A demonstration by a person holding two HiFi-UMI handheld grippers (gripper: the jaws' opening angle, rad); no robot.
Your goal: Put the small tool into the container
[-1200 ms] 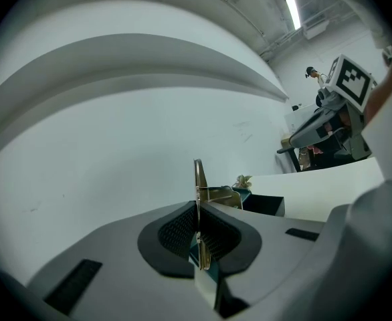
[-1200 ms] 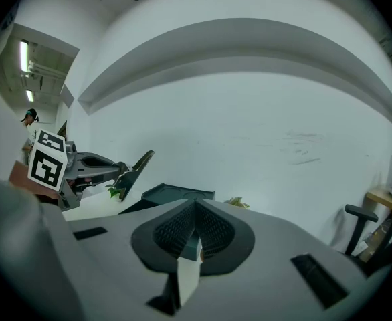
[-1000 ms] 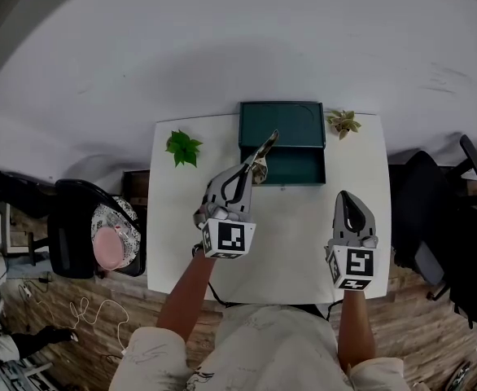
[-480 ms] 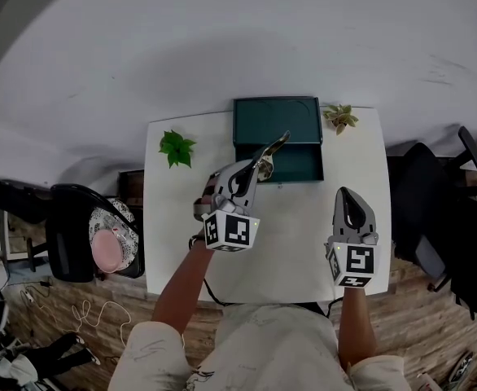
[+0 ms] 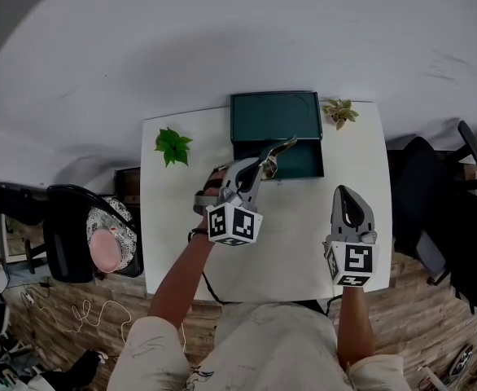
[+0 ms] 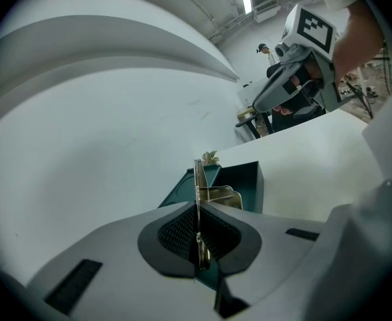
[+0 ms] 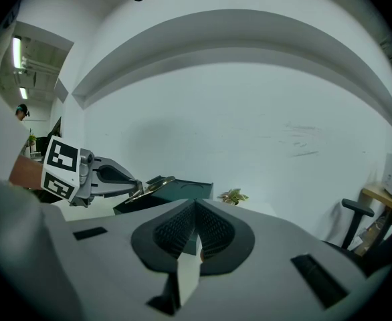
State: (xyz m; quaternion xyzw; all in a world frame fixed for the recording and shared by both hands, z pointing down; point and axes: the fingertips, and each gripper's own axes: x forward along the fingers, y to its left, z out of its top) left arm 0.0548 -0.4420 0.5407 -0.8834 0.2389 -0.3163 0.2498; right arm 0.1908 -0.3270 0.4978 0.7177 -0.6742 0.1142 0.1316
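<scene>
Head view: the small brass-coloured metal tool (image 5: 281,147) is tiny and washed by glare, and its kind cannot be told. Left gripper view gives it edge-on: a thin blade with a wider curved plate to one side, its rear end buried between the pads. The open half of the dark green rectangular container (image 5: 297,160) reads as flat shadow, its floor too dark to read. Both forearms run off the lower edge. In the right gripper view the gripper's own grey body hides most of the white table (image 5: 304,243).

Left gripper (image 5: 264,163): tongs pinching the tool, which sticks out forward past the tips. The arm reaches across the table, gripper angled slightly down, marker cube nearest the camera. The tool's free end lies over the left part of the container's open near half (the flat lid half lies behind it). Right gripper view shows the tool above the rim; contact cannot be judged.

Right gripper (image 5: 345,194): tongs pressed together, nothing between them. It sits over the table's right side, well apart from the container, pointing towards the wall.
</scene>
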